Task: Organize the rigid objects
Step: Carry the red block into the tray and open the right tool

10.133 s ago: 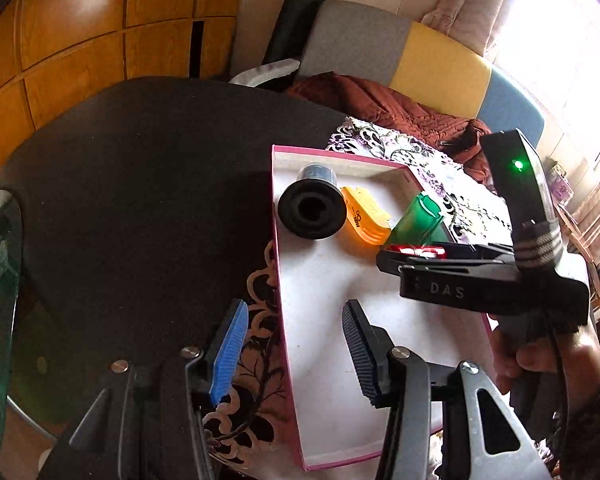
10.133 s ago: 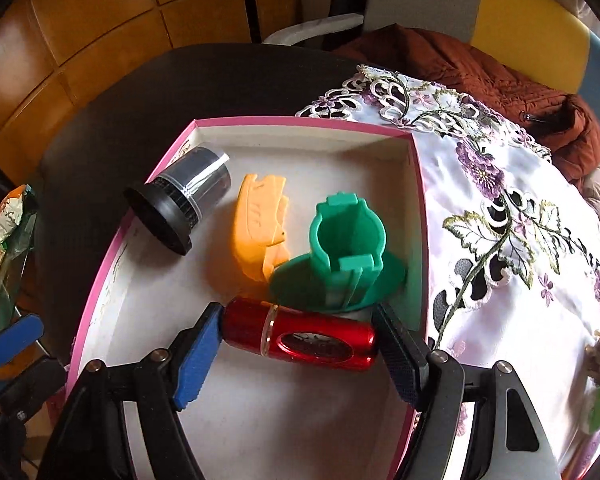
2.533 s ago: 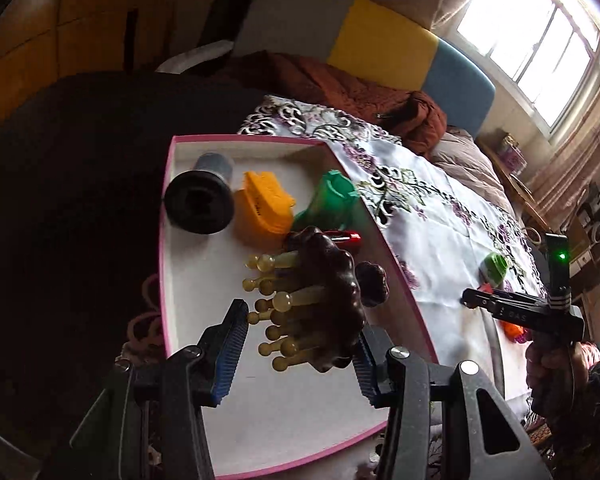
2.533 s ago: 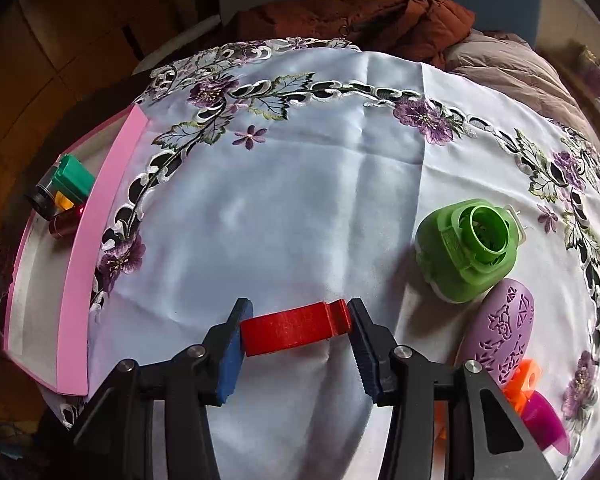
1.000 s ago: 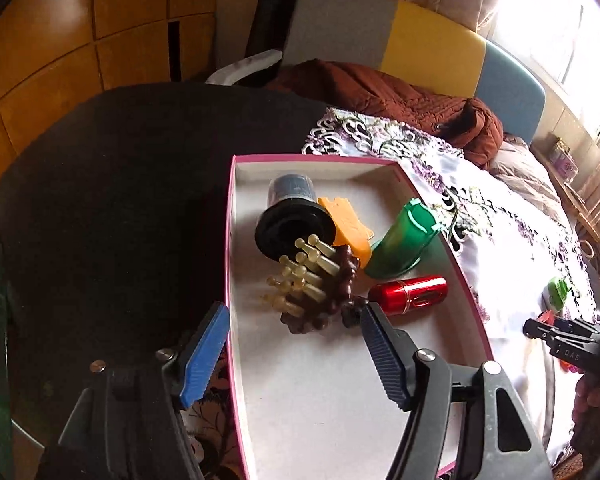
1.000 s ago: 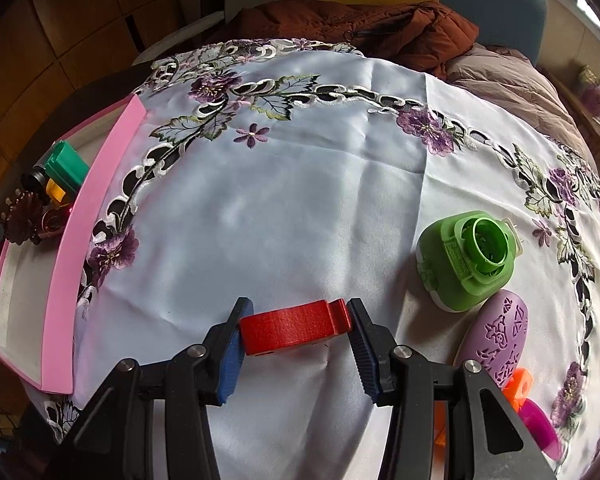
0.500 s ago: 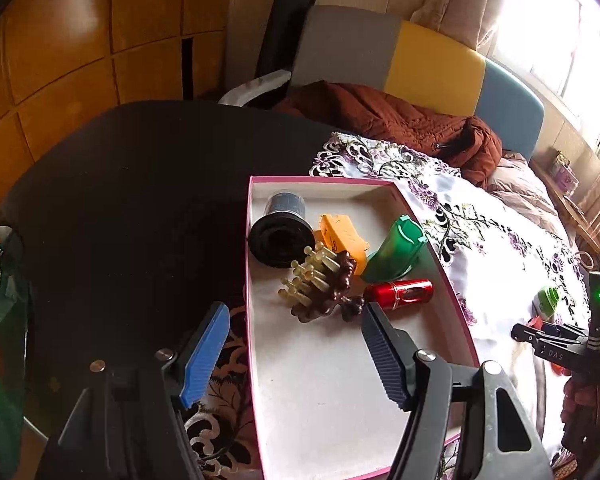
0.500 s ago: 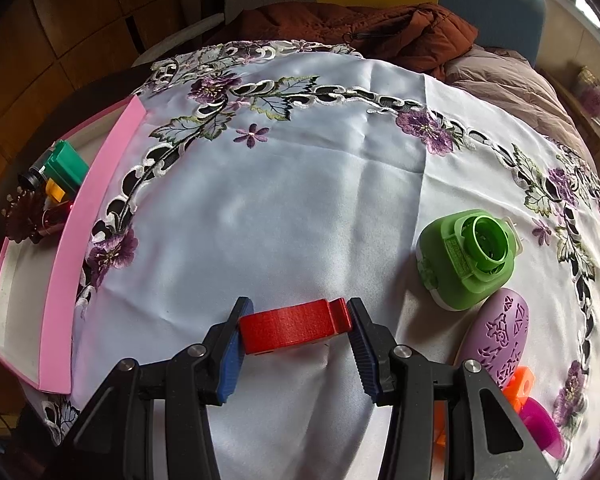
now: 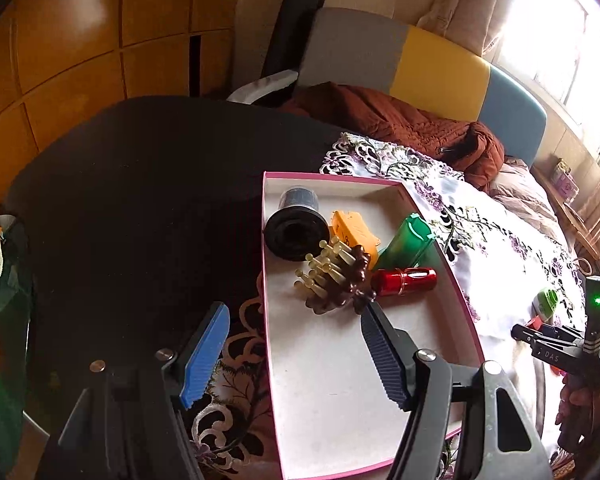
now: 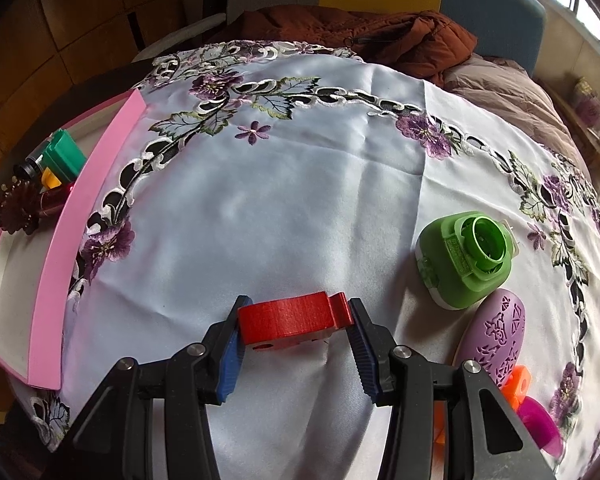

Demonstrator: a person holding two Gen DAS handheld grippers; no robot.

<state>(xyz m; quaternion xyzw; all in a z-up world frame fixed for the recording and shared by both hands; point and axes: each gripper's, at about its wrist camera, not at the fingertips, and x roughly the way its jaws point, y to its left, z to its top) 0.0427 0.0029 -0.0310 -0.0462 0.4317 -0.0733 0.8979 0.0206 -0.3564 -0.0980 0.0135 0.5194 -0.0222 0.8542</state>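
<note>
The right claw [image 10: 296, 320] is clamped on the red block [image 10: 288, 318] above the cloth [image 10: 300, 200], well apart from the pink box [image 9: 364, 380]; the left claw [image 9: 296, 344] hangs spread and empty; the block's narrow tab end could slip in transit.

Left gripper [image 9: 292, 344] hangs wide, empty, over pink-rimmed tray [image 9: 466, 312]; brown pegged massager [image 9: 336, 280] lies touching red cylinder [image 9: 404, 281].

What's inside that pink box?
The pink box holds a black cylinder, an orange piece, a green holder, a red tube and a brown brush. The brush hides part of the orange piece.
</note>
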